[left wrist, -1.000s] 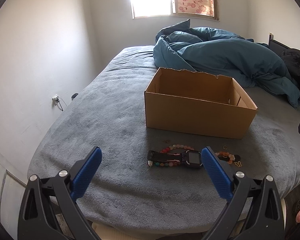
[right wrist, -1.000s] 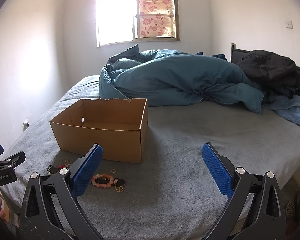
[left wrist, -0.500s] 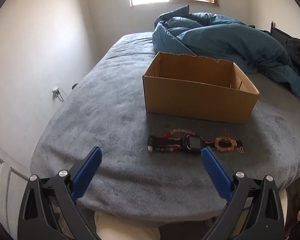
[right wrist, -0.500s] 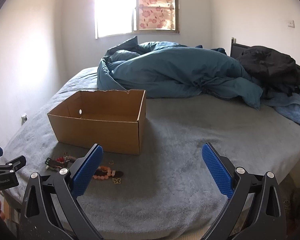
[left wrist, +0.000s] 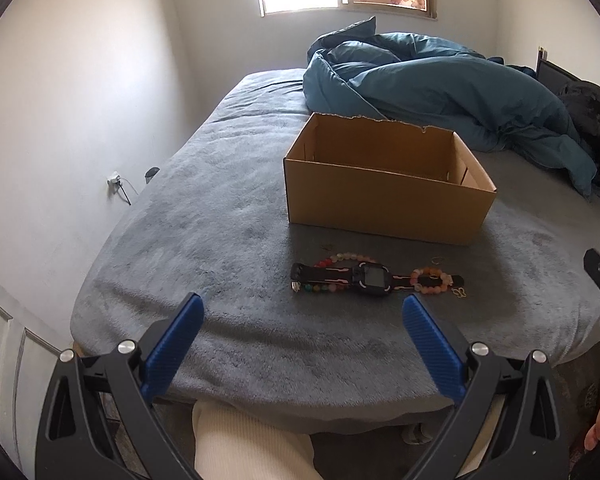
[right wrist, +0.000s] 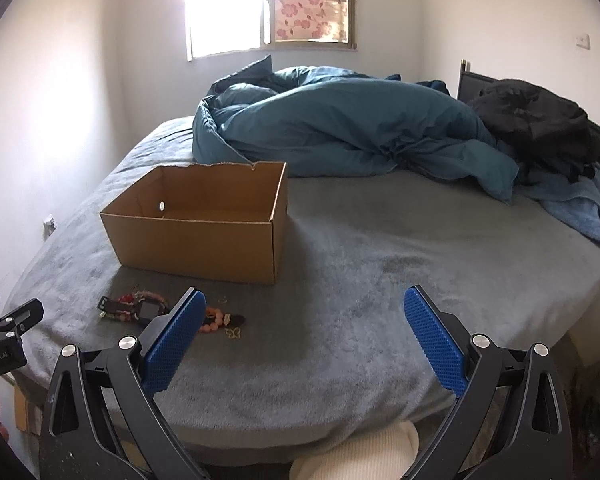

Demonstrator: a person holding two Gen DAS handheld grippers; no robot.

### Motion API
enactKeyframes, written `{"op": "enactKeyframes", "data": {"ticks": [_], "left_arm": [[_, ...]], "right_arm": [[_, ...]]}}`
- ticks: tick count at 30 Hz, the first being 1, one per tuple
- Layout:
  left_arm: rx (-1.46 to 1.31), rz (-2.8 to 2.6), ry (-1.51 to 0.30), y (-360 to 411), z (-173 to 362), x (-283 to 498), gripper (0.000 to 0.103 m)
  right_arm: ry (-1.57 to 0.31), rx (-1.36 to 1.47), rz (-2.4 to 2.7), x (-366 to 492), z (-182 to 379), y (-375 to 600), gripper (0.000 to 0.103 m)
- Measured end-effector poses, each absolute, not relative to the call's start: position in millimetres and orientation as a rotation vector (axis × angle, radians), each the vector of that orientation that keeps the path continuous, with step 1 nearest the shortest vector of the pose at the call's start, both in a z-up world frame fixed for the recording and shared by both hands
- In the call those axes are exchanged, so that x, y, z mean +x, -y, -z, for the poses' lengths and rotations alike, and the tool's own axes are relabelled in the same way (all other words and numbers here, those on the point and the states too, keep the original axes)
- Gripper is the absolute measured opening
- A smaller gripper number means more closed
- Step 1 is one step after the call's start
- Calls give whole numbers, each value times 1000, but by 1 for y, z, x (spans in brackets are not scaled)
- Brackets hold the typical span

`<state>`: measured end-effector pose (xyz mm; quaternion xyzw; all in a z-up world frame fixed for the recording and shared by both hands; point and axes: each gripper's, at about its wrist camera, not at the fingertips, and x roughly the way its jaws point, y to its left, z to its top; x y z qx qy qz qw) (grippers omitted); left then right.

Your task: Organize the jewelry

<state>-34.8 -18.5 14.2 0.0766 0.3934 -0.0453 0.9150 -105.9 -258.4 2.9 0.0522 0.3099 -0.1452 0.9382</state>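
Jewelry lies in a small cluster on the grey blanket of a bed, just in front of an open cardboard box and apart from it. At the middle of the cluster is a dark watch with a black and pink strap stretched out flat. A long string of coloured beads loops around the left part of the strap, and a smaller ring of orange and pink beads sits over the right end. Beside that ring lies a small gold butterfly piece. Two thin gold rings rest nearer the box, one to the left and one to the right.

Both pairs of tongs are released, with their blue pads spread wide and nothing between them. The left tongs hover off the near edge of the bed, pointed at the watch and beads. The right tongs hover further right over bare blanket; in the right wrist view their left pad partly covers the cluster, so only the strap end and the butterfly piece show clearly there.

The inside of the box, as far as it can be seen, shows only cardboard walls. A crumpled teal duvet is heaped behind it, with dark clothing at the far right by the headboard. A cream trouser leg shows below the bed edge.
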Motion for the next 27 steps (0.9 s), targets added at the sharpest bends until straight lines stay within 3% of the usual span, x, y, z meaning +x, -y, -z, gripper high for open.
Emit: {"op": "enactKeyframes", "data": {"ticks": [27], "left_arm": [[137,106,-797,16,-24,-45,97]], "right_arm": [[-656,117,289,-114,-9,255,95]]}}
